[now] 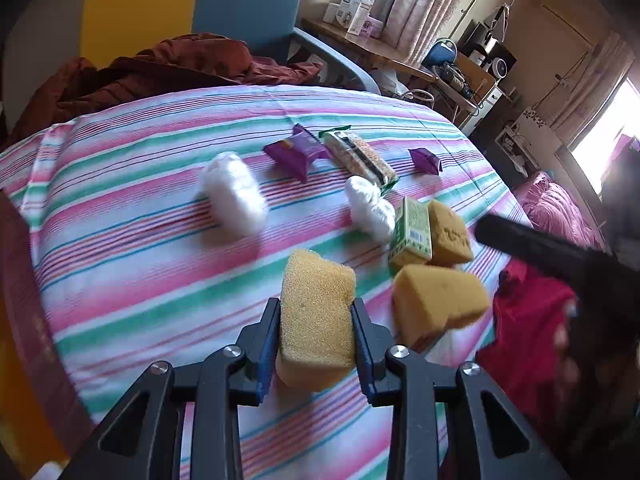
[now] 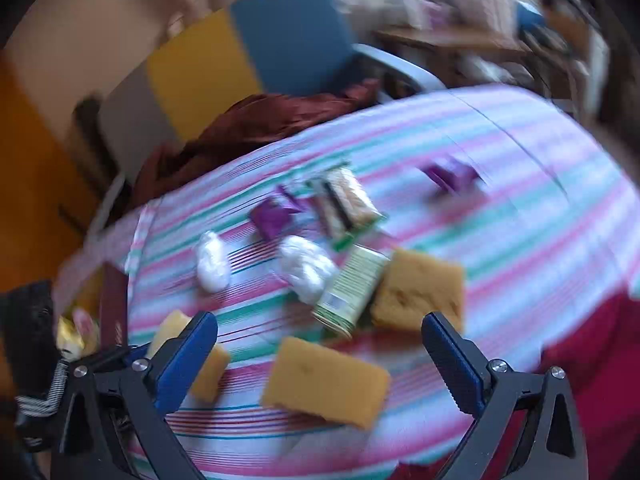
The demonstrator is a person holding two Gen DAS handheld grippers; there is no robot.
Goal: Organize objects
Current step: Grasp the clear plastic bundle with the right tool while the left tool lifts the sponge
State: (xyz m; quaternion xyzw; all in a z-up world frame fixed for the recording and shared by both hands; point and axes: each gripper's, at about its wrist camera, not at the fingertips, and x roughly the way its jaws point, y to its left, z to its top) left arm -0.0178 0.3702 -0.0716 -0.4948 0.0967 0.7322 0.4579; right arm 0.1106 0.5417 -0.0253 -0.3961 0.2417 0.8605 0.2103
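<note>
The left tool [image 1: 315, 322] is closed on a yellow sponge [image 1: 314, 320], its blue pads pressing both long sides, and the sponge seems lifted just clear of the striped surface [image 1: 132, 216]. The right tool [image 2: 320, 354] is spread wide and holds nothing; it hangs over a second sponge [image 2: 326, 380] lying flat on the cloth.

The step in hand looks like gathering the sponges into one group. Two of them already sit near the green box [image 1: 412, 232]: the far sponge [image 1: 450, 236] touches it, and the near one is just beside both. So the likely next move is to carry the held sponge to the right and set it against that cluster, without knocking the box over.

The white plastic bundles [image 1: 236, 196], the purple packets [image 1: 294, 154] and the snack bar pack [image 1: 360, 156] lie further back, well apart from the sponges, and seem still unsorted. The right view is blurred, so small details there cannot be read.
</note>
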